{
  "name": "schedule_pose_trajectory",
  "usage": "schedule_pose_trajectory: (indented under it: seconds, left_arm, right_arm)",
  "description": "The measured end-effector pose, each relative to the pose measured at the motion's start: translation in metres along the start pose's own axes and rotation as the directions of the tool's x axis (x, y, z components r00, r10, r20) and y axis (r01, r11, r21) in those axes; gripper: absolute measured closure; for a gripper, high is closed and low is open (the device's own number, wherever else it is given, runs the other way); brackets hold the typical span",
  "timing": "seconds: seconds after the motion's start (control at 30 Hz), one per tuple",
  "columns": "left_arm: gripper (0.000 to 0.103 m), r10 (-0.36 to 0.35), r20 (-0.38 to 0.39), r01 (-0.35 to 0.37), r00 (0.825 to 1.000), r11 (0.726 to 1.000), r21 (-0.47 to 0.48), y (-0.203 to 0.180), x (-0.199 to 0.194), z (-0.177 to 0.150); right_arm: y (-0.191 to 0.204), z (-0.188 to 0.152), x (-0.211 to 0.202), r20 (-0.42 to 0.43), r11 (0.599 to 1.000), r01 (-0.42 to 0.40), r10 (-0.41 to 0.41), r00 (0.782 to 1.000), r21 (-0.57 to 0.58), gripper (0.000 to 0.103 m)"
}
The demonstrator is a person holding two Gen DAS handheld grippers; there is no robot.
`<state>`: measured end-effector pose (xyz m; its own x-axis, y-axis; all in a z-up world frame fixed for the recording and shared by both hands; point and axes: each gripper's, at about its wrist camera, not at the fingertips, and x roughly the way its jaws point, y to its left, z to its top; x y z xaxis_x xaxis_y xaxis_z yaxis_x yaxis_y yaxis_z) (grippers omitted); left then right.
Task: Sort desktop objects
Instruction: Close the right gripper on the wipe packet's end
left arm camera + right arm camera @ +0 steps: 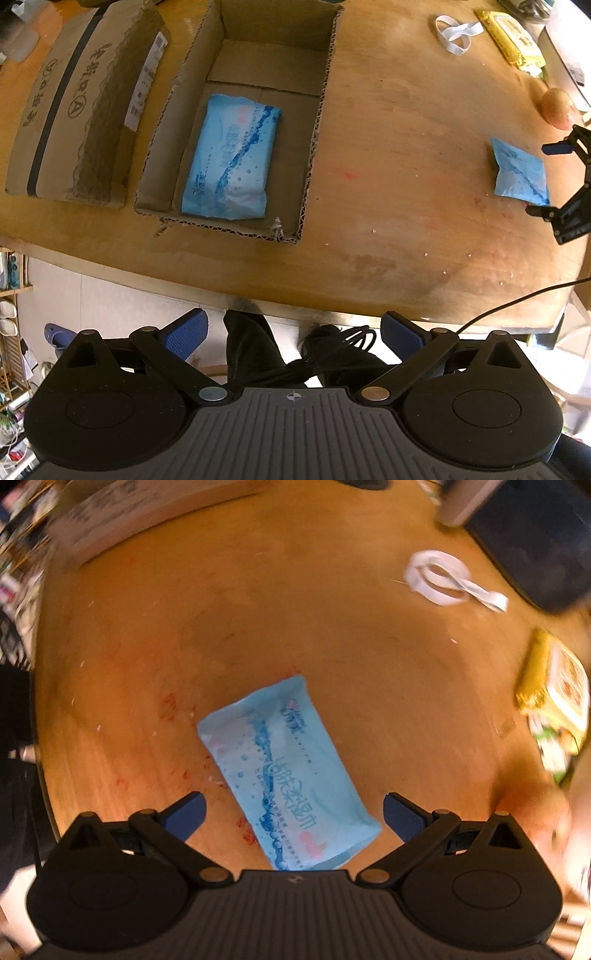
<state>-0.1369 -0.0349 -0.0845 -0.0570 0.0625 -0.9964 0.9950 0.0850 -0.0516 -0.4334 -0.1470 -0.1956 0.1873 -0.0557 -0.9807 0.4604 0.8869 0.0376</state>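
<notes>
Left gripper (pixel 293 332) held back off the near counter (pixel 388 155) edge, fingers (pixel 186 334) spread wide, nothing between them. Ahead and left: open box (pixel 314 122) on the counter, one blue pack (pixel 231 158) lying flat on its floor, toward the near end. Left of that, just beside it, a closed carton (pixel 74 107) with printed characters and a white label. Far right of the counter: a second blue pack (pixel 519 171) lying flat, well apart from the box. Right gripper (pixel 554 177) at that pack's right side, seen from the left wrist with fingers parted, one above and one below the pack's right edge; contact not discernible there.

From the right wrist: right gripper (pixel 293 812) low over the same pack (pixel 286 771), fingers (pixel 402 816) wide apart on either side of its near end, pads not touching it. Pack skewed, long axis running from upper left to lower right, near corner hidden under the gripper body. White strap (pixel 447 579) coiled at far right, yellow pack (pixel 554 686) at the right edge, both well apart from the blue one. Reddish smears on the wood around the pack. View blurred toward the rim, details there unreadable.
</notes>
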Motion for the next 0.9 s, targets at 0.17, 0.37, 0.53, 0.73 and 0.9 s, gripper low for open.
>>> schedule_pose_trajectory:
  seconds: [0.17,0.37,0.53,0.73,0.9]
  left_arm:
    - [0.000,0.000,-0.002,0.000,1.000,1.000,-0.029,0.004,0.001,-0.003]
    - [0.000,-0.001,-0.007,0.000,1.000,0.998,-0.055,0.006,0.003,-0.007]
    - [0.000,-0.002,-0.010,0.001,1.000,0.997,-0.074,0.008,0.005,-0.010]
    - [0.000,-0.004,-0.014,0.002,1.000,0.996,-0.092,0.008,0.007,-0.011]
    - [0.000,-0.005,-0.019,0.003,1.000,0.994,-0.106,0.009,0.009,-0.012]
  right_arm:
    - [0.004,0.003,0.005,-0.019,0.993,-0.014,0.012,1.000,-0.115,0.000]
    - [0.004,0.006,0.007,-0.041,0.978,-0.024,0.016,0.999,-0.207,0.001]
    - [0.003,0.010,0.009,-0.055,0.961,-0.038,0.024,0.998,-0.273,0.006]
    - [0.003,0.014,0.011,-0.070,0.943,-0.062,0.042,0.997,-0.326,0.006]
    - [0.002,0.016,0.013,-0.086,0.931,-0.077,0.049,0.995,-0.357,0.006]
